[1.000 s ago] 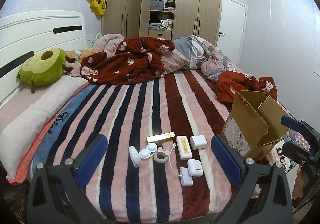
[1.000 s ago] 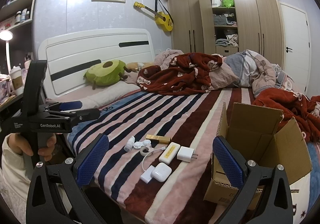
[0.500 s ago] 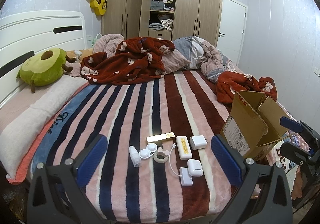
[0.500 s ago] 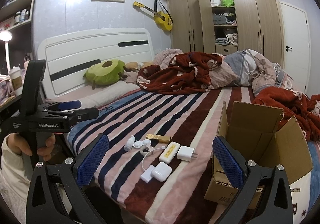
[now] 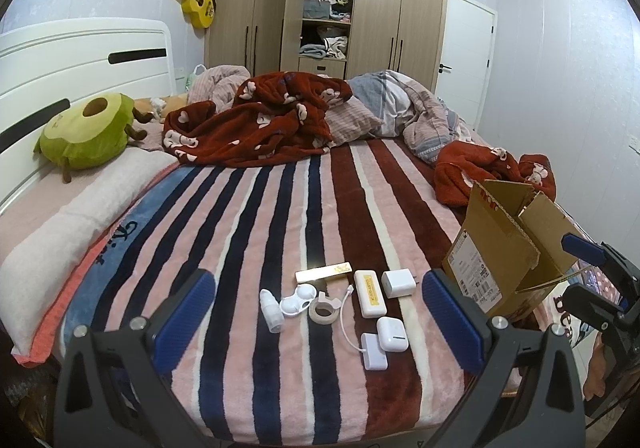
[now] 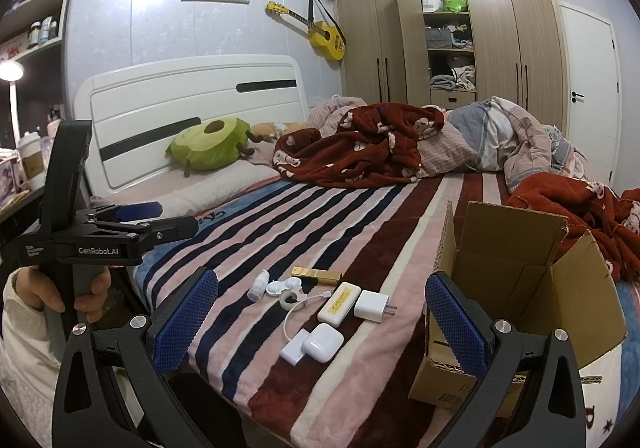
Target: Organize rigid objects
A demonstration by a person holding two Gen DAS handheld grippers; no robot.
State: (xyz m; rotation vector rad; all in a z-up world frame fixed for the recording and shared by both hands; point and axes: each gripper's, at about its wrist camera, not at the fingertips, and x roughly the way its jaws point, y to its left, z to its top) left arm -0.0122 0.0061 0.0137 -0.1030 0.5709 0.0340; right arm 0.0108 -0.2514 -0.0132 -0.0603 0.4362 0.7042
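Note:
Several small items lie on the striped blanket near the bed's front edge: a gold bar point(image 5: 323, 271), a white-and-yellow power bank point(image 5: 369, 293), a white charger plug point(image 5: 397, 283), an earbud case point(image 5: 392, 334), a white adapter with cable point(image 5: 374, 345), a tape roll point(image 5: 323, 312), a contact lens case point(image 5: 295, 301) and a small white bottle point(image 5: 272, 310). An open cardboard box point(image 5: 508, 240) stands to their right; it also shows in the right wrist view point(image 6: 520, 288). My left gripper point(image 5: 318, 322) is open and empty, just short of the items. My right gripper point(image 6: 322, 322) is open and empty before them.
Crumpled red blankets point(image 5: 264, 120) and quilts are piled at the far end of the bed. An avocado plush point(image 5: 90, 128) lies by the white headboard. A wardrobe point(image 5: 332, 4) stands behind. The other gripper shows in each view's edge point(image 6: 108, 236).

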